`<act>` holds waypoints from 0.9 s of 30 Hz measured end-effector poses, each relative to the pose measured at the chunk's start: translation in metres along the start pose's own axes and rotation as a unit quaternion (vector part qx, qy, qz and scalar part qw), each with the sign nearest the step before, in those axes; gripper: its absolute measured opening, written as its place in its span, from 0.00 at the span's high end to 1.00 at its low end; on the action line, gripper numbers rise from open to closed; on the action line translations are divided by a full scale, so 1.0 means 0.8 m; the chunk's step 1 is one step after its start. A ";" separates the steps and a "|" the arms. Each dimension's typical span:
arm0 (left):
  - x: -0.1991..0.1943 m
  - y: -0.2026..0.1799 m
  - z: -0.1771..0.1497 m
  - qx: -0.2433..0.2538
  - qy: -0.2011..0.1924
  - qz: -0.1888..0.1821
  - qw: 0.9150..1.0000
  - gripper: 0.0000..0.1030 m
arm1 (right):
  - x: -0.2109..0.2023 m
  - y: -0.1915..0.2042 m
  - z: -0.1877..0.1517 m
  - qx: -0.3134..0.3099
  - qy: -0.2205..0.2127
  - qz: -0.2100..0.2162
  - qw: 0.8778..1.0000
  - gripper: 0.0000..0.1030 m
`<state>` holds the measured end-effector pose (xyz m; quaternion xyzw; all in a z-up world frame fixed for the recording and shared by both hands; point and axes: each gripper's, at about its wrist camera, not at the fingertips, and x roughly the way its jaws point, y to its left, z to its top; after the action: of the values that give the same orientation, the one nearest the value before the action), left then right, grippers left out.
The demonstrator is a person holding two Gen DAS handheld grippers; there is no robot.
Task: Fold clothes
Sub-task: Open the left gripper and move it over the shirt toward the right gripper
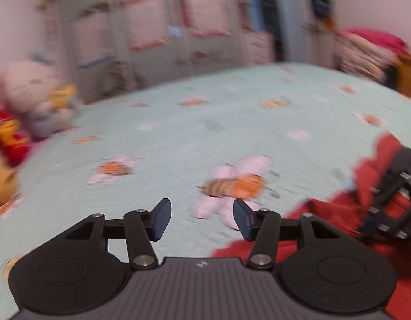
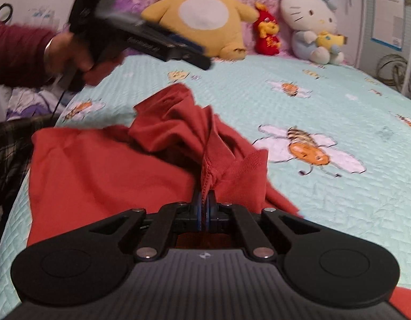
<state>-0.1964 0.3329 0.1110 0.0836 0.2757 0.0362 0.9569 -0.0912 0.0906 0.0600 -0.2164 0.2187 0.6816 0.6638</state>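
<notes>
A rust-red garment lies rumpled on the pale green bedspread, bunched up toward its middle. My right gripper is shut on a gathered seam of that garment, and the cloth rises in a ridge from between the pads. In the left wrist view the same red garment shows at the lower right, with the right gripper's black frame resting on it. My left gripper hangs open above the bedspread with nothing between its fingers. A hand holds it in the air at the upper left of the right wrist view.
Plush toys line the head of the bed: a yellow one, a small red one and a white cat. Wardrobes and a stack of folded bedding stand beyond the bed. A plaid cloth lies at the left edge.
</notes>
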 end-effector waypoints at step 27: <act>0.103 -0.027 0.151 0.007 -0.033 -0.069 0.997 0.99 | -0.136 -0.107 -0.040 0.265 -0.284 -0.192 0.901 0.72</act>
<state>-0.0622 0.3041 0.1647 0.0727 0.2494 -0.0344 0.9651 -0.0024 -0.0147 0.0966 0.1323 0.1473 0.4905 0.8486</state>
